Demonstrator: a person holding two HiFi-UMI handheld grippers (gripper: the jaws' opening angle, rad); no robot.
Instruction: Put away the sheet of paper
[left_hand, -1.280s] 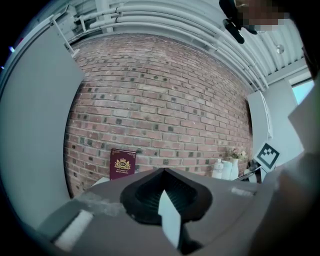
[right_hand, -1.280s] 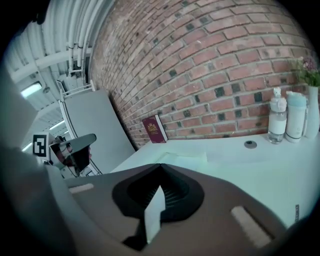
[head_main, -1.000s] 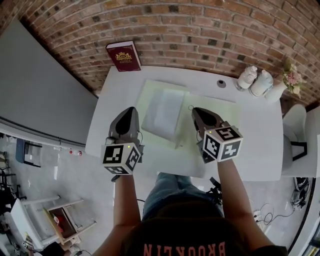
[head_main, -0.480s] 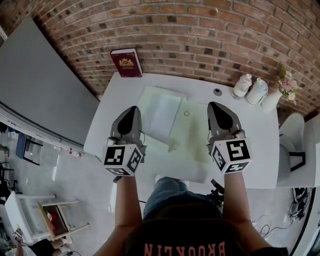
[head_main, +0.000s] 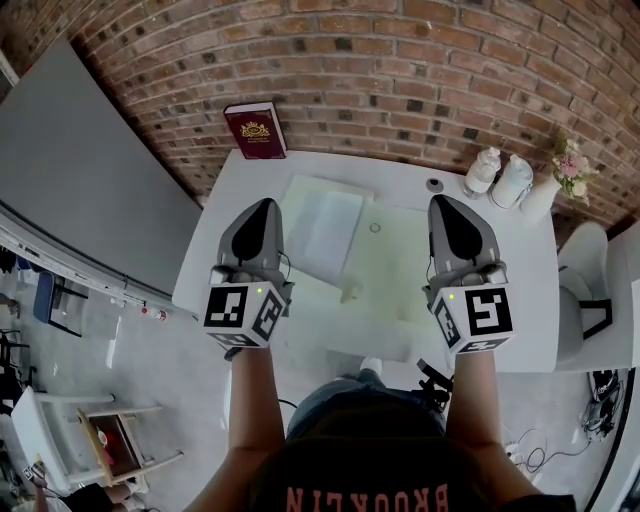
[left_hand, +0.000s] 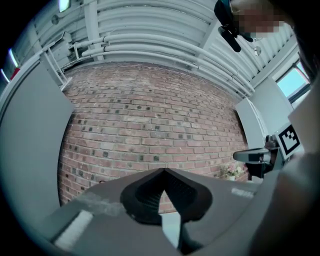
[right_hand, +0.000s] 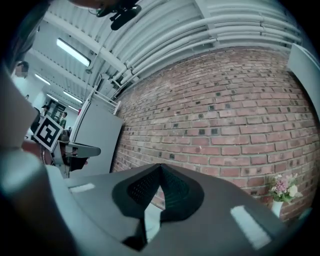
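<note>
Left gripper (head_main: 260, 210): jaws pressed together with nothing between them, pointing forward.
Right gripper (head_main: 447, 203): jaws closed and empty, pointing forward, level with the left.
Arms: left forearm (head_main: 252, 395) and right forearm (head_main: 470, 395) bare, stretched forward, roughly parallel, well apart.

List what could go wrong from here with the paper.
1. The sheet of paper lies flat on the green folder. The left gripper and right gripper hang shut above it, so a pinch may crease it or drag the folder.
2. The small ring beside it could get knocked.
3. A wide right sweep may tip the flower vase.
</note>
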